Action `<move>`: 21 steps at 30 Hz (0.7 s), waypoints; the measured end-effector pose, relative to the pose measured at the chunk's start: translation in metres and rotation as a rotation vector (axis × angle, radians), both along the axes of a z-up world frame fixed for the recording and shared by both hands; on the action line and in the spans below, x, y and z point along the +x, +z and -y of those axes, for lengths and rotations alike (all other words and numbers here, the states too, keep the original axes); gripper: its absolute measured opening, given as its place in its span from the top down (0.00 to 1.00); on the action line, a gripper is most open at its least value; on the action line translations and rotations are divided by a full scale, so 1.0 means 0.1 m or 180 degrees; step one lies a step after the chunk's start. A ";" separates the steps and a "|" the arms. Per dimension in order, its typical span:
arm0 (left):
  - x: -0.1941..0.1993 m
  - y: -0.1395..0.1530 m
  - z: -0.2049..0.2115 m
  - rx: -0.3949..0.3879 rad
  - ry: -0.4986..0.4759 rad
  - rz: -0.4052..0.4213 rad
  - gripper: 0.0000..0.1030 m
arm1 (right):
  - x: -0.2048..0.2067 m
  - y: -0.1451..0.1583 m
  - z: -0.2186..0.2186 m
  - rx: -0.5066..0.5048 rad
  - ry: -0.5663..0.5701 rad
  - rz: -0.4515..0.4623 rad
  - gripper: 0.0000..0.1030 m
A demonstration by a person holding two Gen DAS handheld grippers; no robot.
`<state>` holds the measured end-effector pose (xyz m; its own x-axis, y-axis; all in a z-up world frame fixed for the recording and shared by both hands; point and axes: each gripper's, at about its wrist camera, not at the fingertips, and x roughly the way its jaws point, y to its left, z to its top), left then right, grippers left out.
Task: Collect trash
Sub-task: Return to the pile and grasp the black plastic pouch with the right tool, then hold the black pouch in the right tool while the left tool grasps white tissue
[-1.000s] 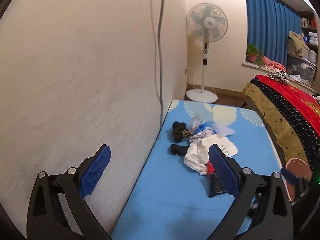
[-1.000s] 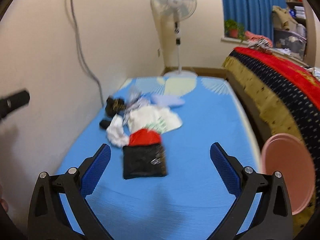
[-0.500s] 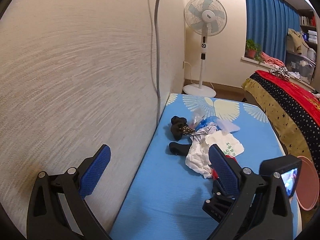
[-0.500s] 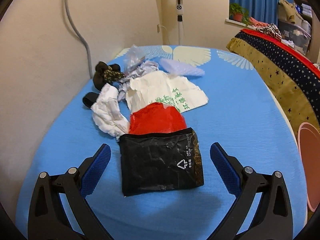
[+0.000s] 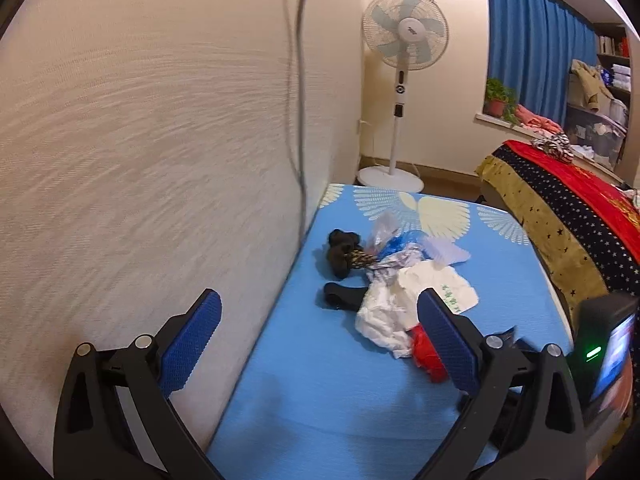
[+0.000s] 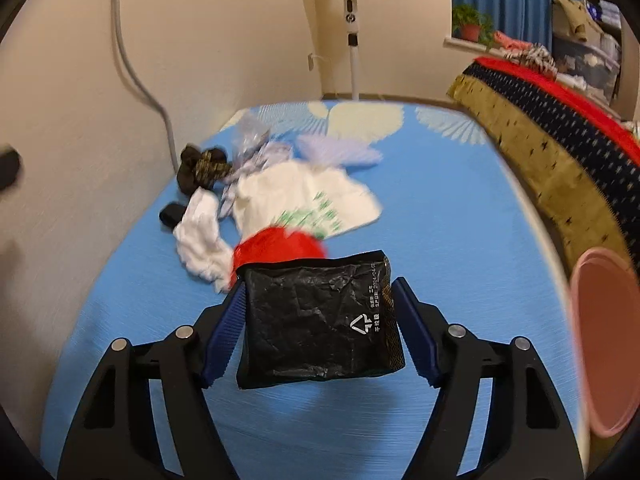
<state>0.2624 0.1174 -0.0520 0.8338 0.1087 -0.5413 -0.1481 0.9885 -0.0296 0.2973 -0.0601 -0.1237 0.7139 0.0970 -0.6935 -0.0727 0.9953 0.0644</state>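
My right gripper [image 6: 320, 314] is closing around the black packet [image 6: 318, 320], which lies flat on the blue mat [image 6: 460, 208] at the near end of the trash pile. Its left pad looks on the packet's edge; the right pad is just beside the other edge, not yet pressing. To grip well I'd keep the tips low and let the foil buckle up between the pads. The red wrapper [image 6: 280, 246] tucks under the packet's far edge and could drag along. The white paper [image 6: 304, 194] and dark socks [image 6: 200, 168] sit behind. The pink bin [image 6: 604, 340] waits at right. My left gripper [image 5: 318, 344] is released and empty beside the wall [image 5: 140, 140].
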 end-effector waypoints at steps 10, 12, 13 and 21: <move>0.55 -0.58 0.23 -0.0071 -0.0307 -0.0128 0.10 | -0.24 0.65 0.61 -0.0351 0.0164 0.0255 0.29; 0.64 -0.67 0.25 -0.0126 -0.0364 -0.0161 0.16 | -0.25 0.61 0.71 -0.0276 0.0099 0.0214 0.29; 0.69 -0.73 0.26 -0.0147 -0.0384 -0.0205 0.21 | -0.23 0.58 0.74 -0.0216 0.0062 0.0171 0.29; 0.95 -1.02 0.37 -0.0161 -0.0475 -0.0365 0.34 | -0.11 0.64 0.82 -0.0044 0.0071 0.0242 0.29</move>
<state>0.3570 0.0809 -0.1542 0.7711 -0.0413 -0.6353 -0.0052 0.9975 -0.0711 0.2866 -0.1424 -0.0594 0.7623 0.1042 -0.6388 -0.0989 0.9941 0.0441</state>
